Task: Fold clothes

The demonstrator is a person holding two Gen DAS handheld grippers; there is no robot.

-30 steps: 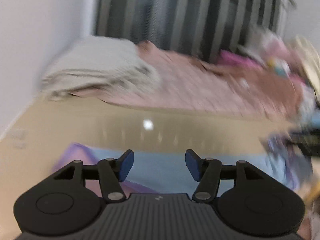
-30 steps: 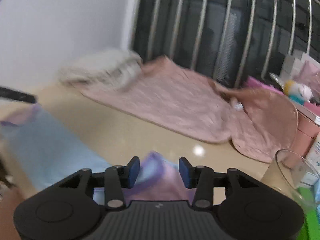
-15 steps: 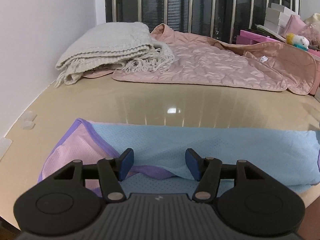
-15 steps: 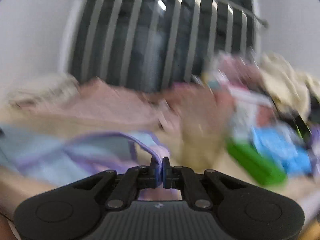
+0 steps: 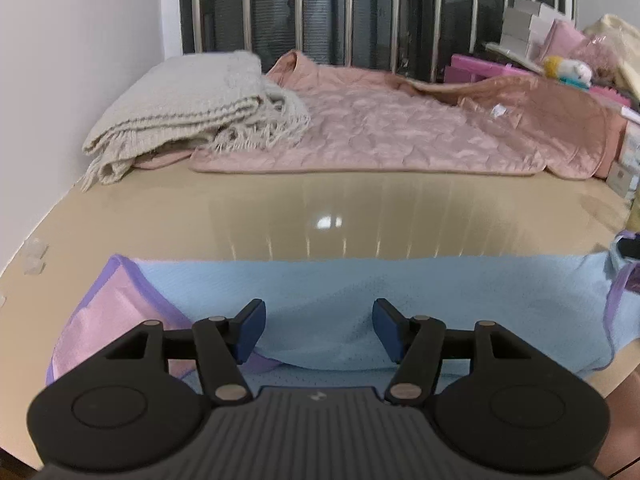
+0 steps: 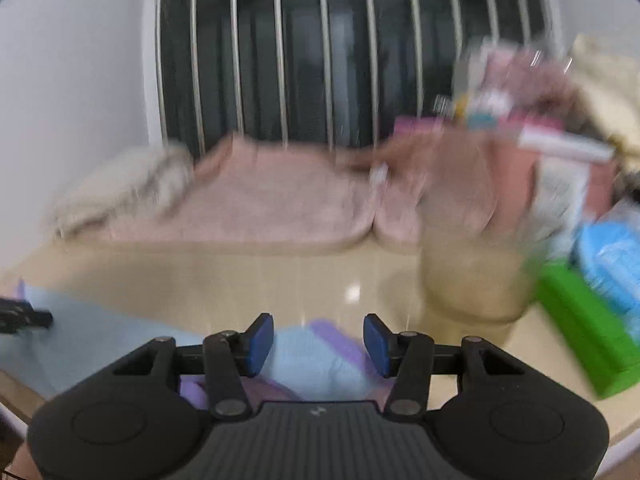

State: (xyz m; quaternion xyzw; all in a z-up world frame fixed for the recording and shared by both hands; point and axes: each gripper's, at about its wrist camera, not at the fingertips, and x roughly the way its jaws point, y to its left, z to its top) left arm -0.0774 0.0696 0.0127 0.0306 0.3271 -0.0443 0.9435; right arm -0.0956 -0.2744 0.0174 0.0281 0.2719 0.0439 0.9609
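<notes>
A light blue mesh garment with purple trim and a pink panel lies folded in a long band across the beige table. My left gripper hovers low over the garment's near fold, open, its pads clear of the cloth. In the blurred right wrist view my right gripper sits over the garment's other end, where blue cloth and purple trim bunch up. Its jaws are opening, and the cloth lies under the gap without being pinched. The left gripper's tip shows at that view's left edge.
A folded beige fringed blanket and a pink quilted garment lie at the back. A clear glass, a green box and piled packets crowd the right side. A white wall bounds the left.
Half a second ago the right gripper was shut on the purple hem; now its jaws are apart and the cloth lies loose. The left gripper has edged forward over the blue fold.
</notes>
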